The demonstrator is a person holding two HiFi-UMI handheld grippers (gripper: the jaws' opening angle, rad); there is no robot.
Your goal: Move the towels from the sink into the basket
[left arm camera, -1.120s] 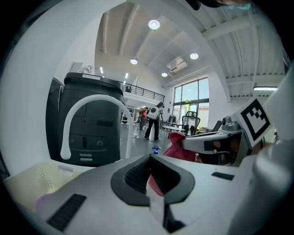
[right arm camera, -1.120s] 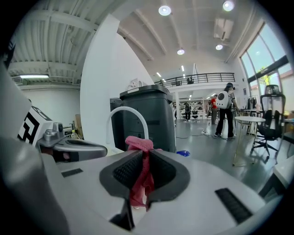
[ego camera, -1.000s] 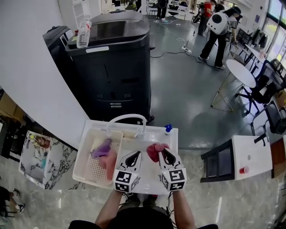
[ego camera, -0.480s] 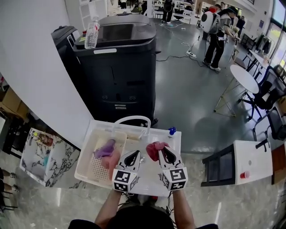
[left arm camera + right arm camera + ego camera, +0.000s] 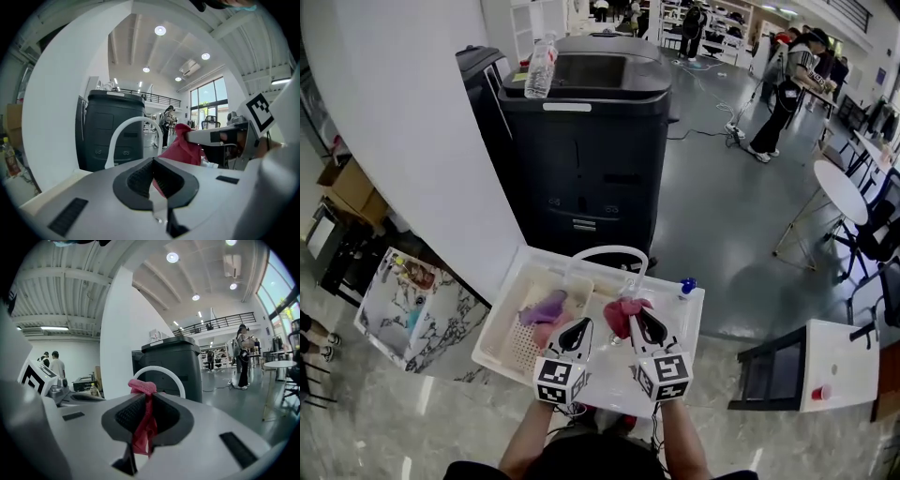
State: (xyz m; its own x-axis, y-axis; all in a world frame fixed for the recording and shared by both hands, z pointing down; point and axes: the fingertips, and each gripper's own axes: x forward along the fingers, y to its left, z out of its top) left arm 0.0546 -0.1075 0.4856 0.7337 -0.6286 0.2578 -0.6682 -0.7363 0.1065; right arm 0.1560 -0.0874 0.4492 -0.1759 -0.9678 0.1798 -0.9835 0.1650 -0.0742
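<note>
Red towel [image 5: 143,389] is pinched in the right gripper [image 5: 146,404], jaws narrow on a bunched fold, held over the sink [image 5: 686,323]; basket [image 5: 508,349] sits at 9 o'clock with a purple towel [image 5: 546,307] and pink towel [image 5: 544,331] in it. Left gripper [image 5: 152,172] has jaws together, nothing in them. Towel looks light, soft and floppy, not fragile, so grip a thick bunch mid-cloth since a thin edge may slip

Bright, even indoor light from round ceiling lamps [image 5: 160,31] and tall windows [image 5: 208,101] at right; soft glare on the grey floor [image 5: 722,197]. Gripper views bend strongly toward dark circular edges; the red towel [image 5: 143,427] close to the lens in the right gripper [image 5: 146,399] is slightly soft.
</note>
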